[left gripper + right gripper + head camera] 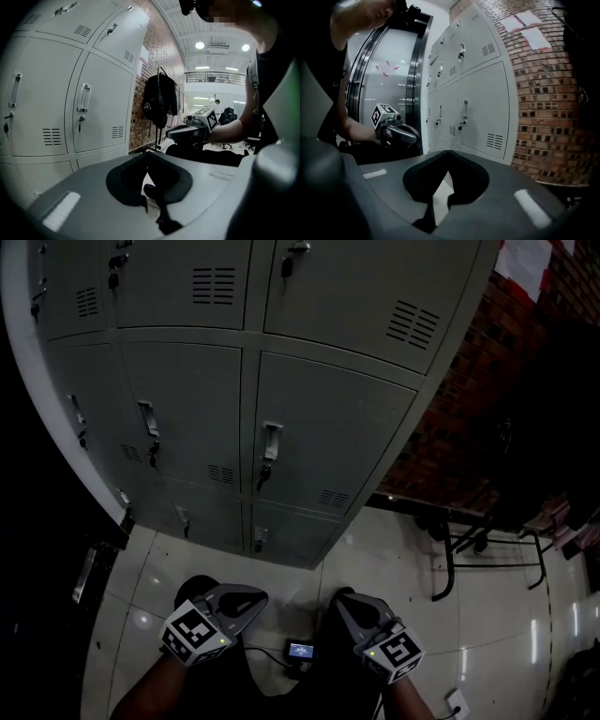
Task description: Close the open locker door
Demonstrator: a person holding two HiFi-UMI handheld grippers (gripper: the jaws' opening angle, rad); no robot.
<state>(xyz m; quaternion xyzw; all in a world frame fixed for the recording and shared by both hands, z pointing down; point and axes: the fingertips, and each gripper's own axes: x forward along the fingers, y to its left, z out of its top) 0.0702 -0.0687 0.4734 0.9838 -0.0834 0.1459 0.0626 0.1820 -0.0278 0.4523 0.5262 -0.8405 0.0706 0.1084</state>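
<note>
The grey lockers [309, 427] fill the upper part of the head view, and every door I can see lies flush with its frame, handles [270, 442] down. Both grippers hang low over the tiled floor, well short of the lockers. My left gripper [253, 600] is shut with nothing between its jaws; in its own view the jaws meet at the tip [149, 154]. My right gripper [340, 600] is also shut and empty [448, 153]. Each gripper shows in the other's view, the right gripper [190, 132] and the left gripper [396, 131].
A brick wall [450, 427] adjoins the lockers on the right, with a black metal frame [469, 549] on the floor beside it. A small device with a cable [301, 651] lies on the tiles between the grippers. A black backpack [159, 101] hangs by the brick wall.
</note>
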